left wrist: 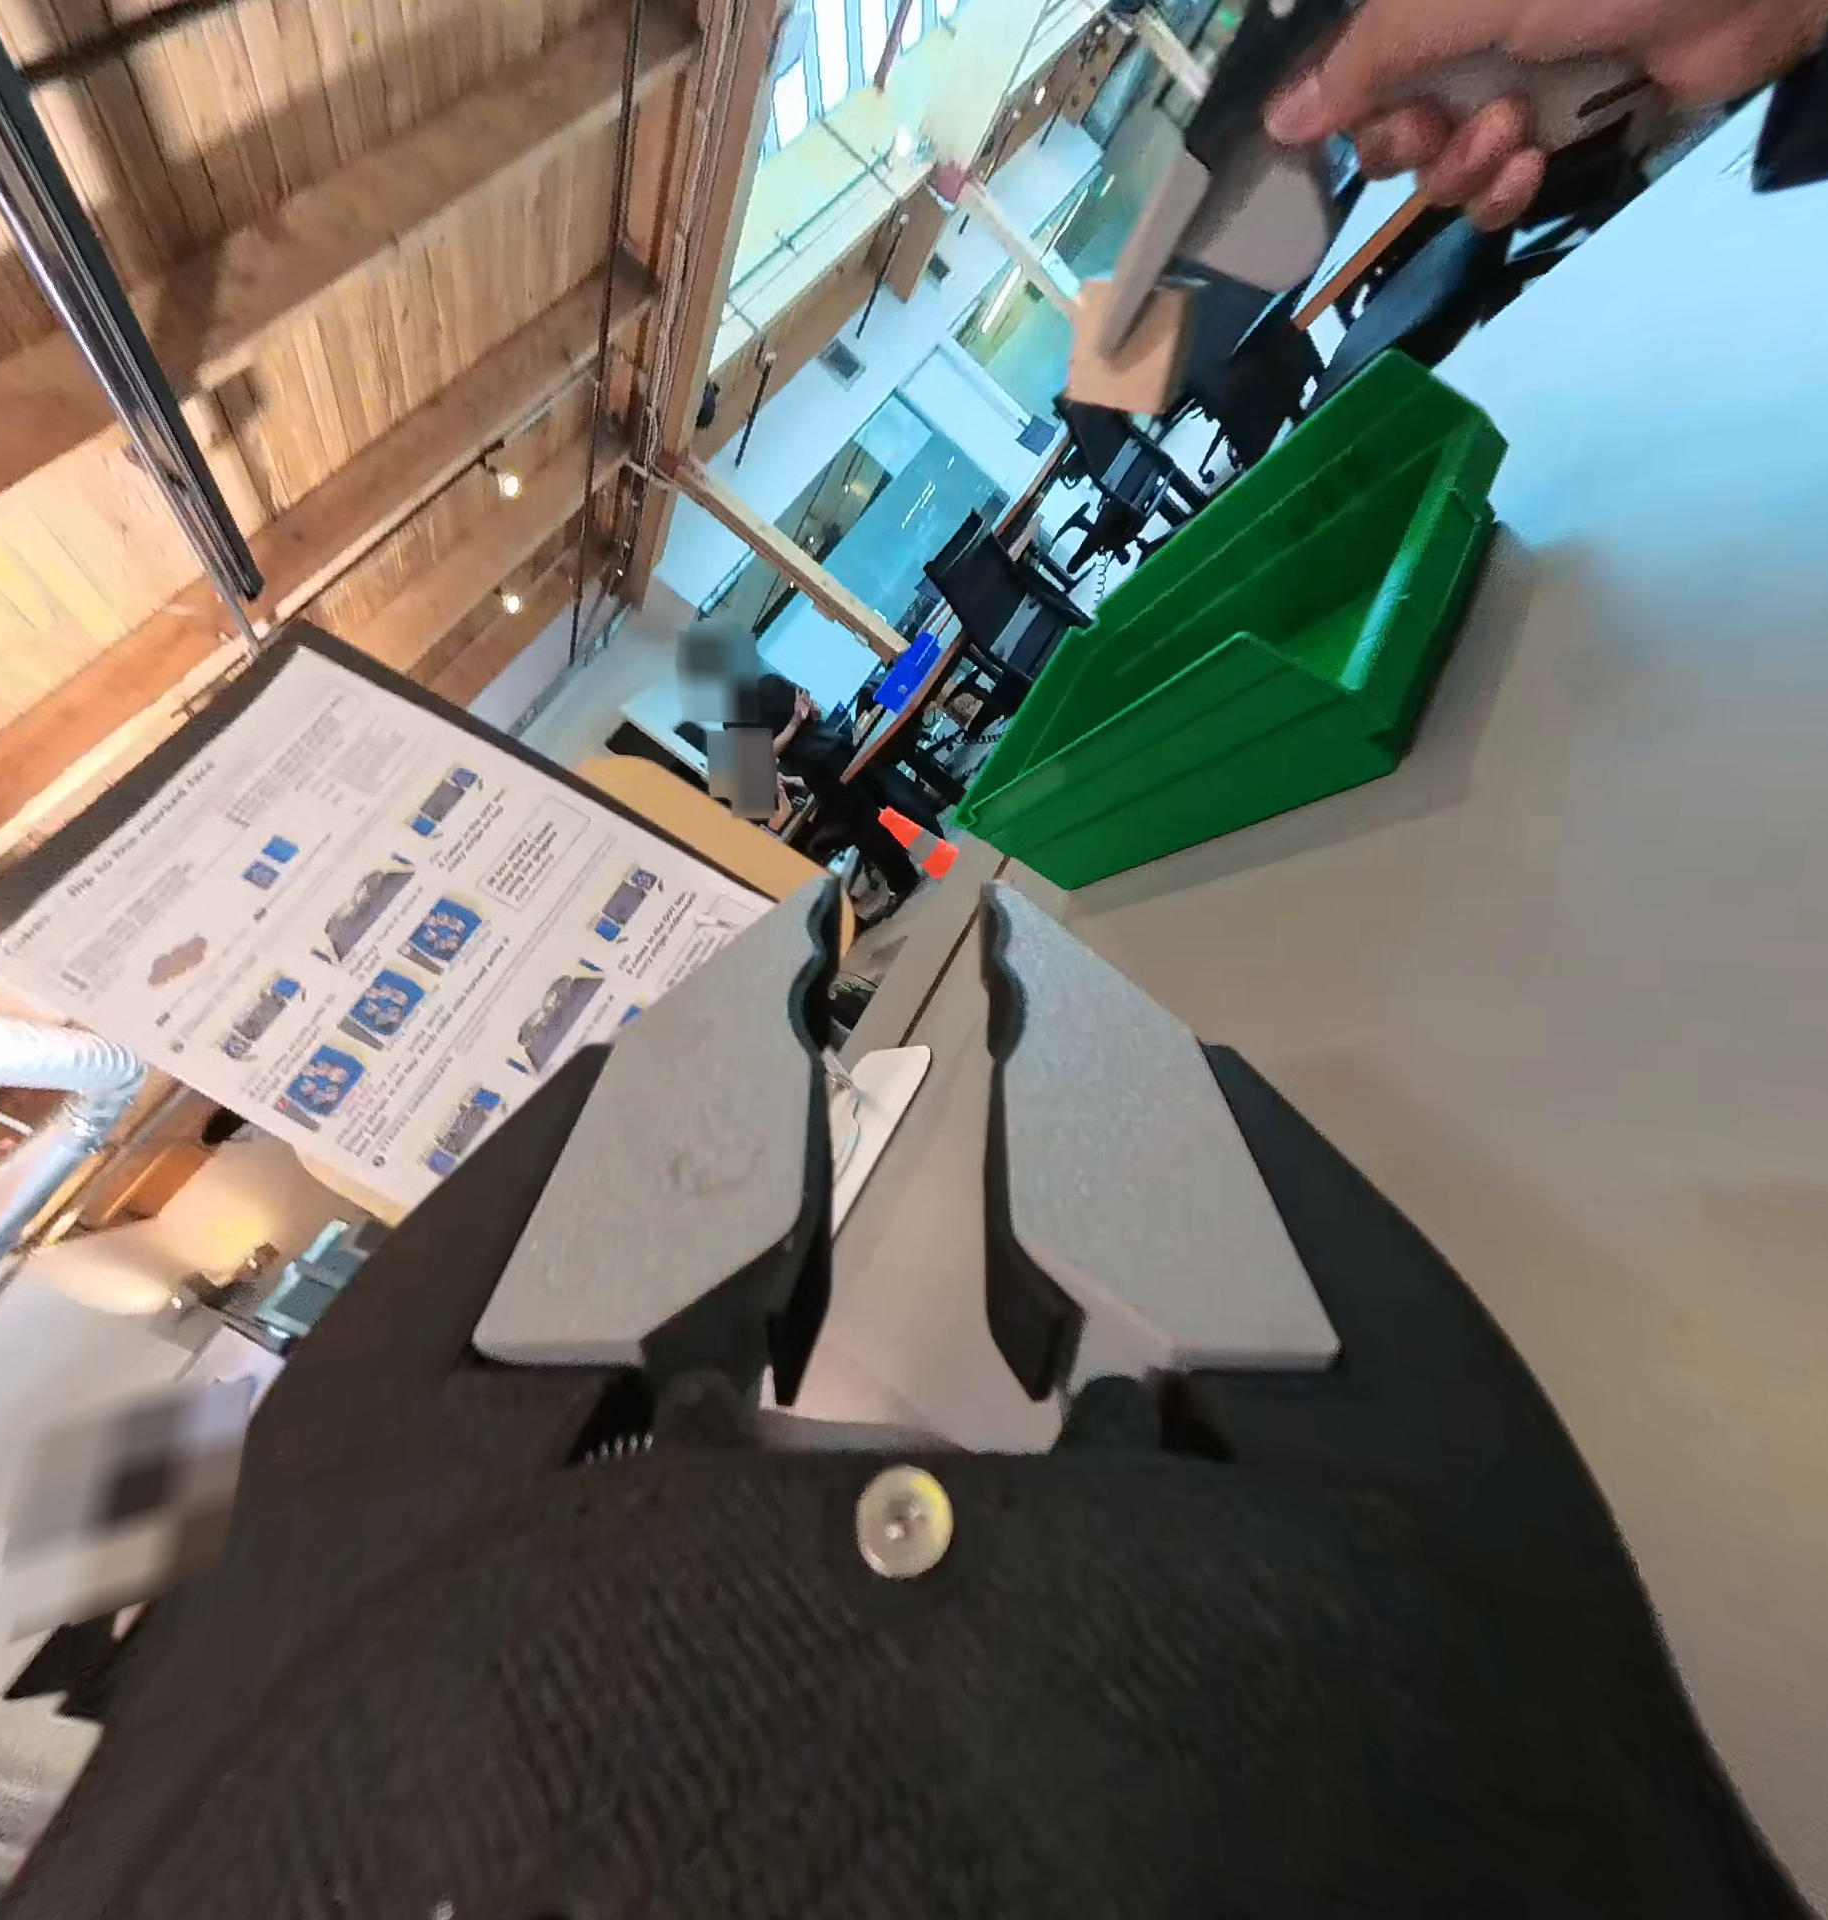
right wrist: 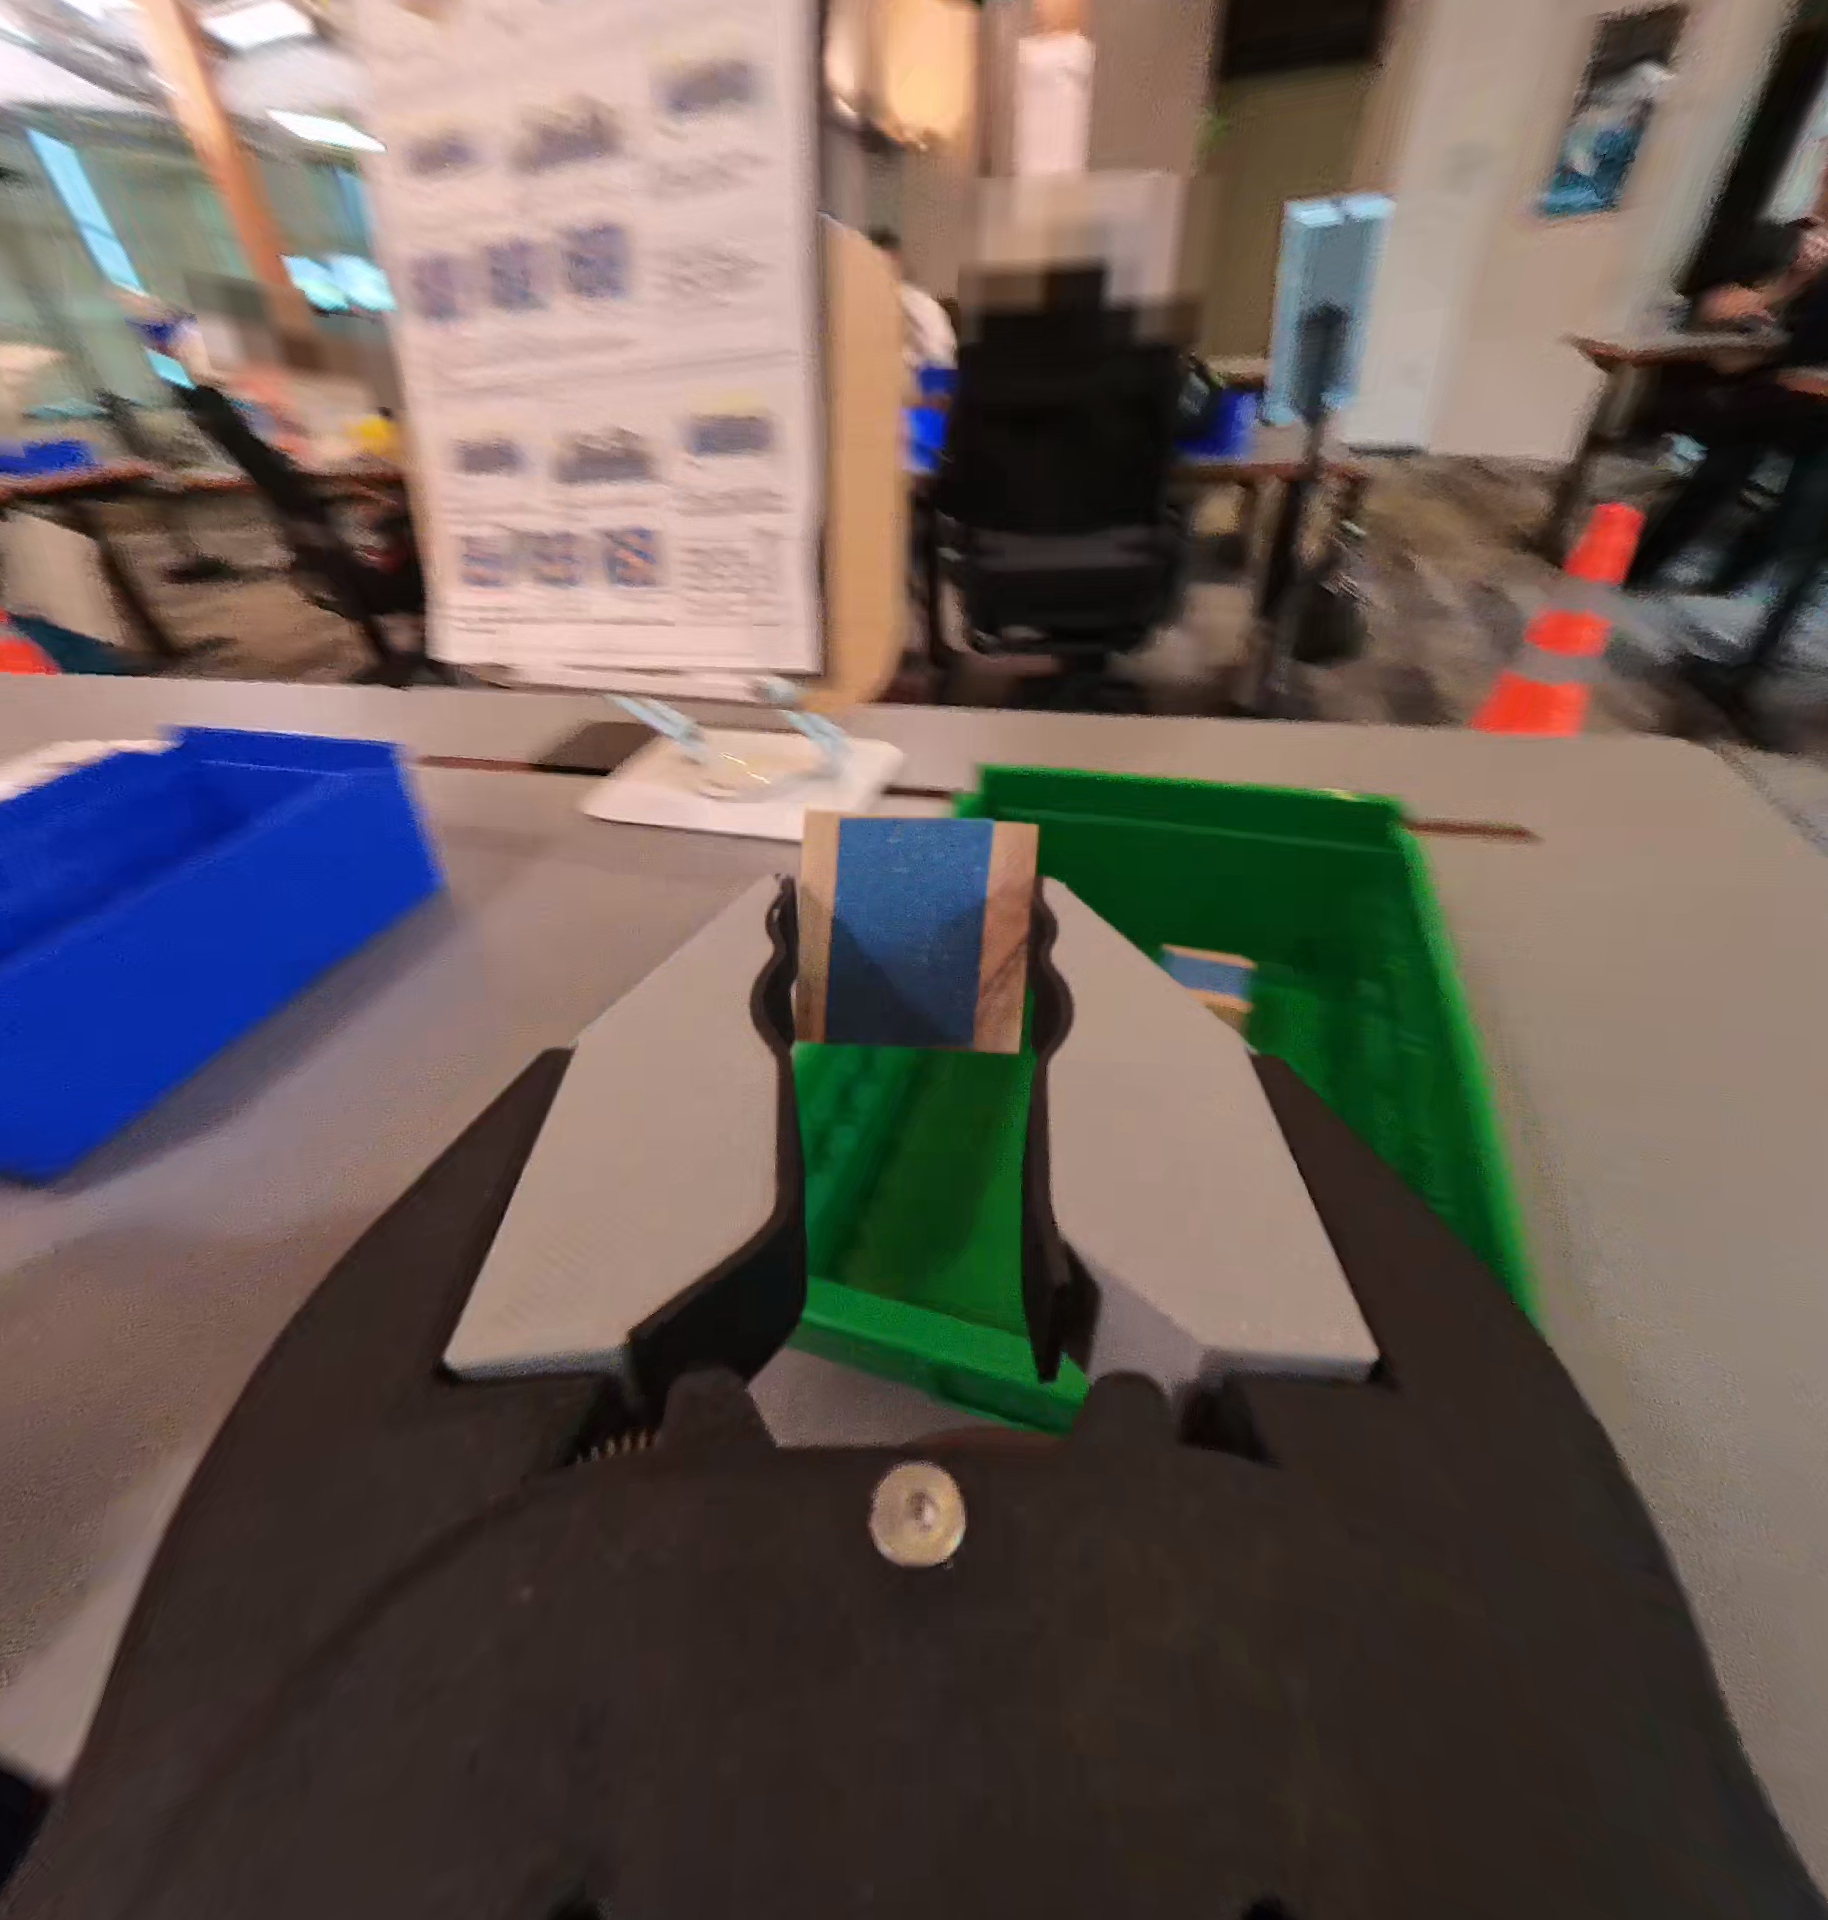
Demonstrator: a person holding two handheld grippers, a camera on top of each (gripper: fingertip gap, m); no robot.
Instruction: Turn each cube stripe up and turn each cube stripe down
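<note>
Cubes numbered two in my right wrist view: one wooden cube (right wrist: 915,930), blue stripe facing me, sat clamped between my right gripper's (right wrist: 912,935) fingertips above the ribbed green bin (right wrist: 1409,997); another cube (right wrist: 1209,985) lay inside it. One blue bin (right wrist: 162,935) stood left. My left gripper (left wrist: 908,961) hung apart, empty.

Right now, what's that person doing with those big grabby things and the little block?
A person holds a pair of tongs in each hand. The right tongs are shut on a small wooden cube with a blue stripe, held above the green plastic bin. Another striped wooden cube lies inside that bin. A blue plastic bin sits to the side on the grey table. The left tongs are open and empty.
</note>
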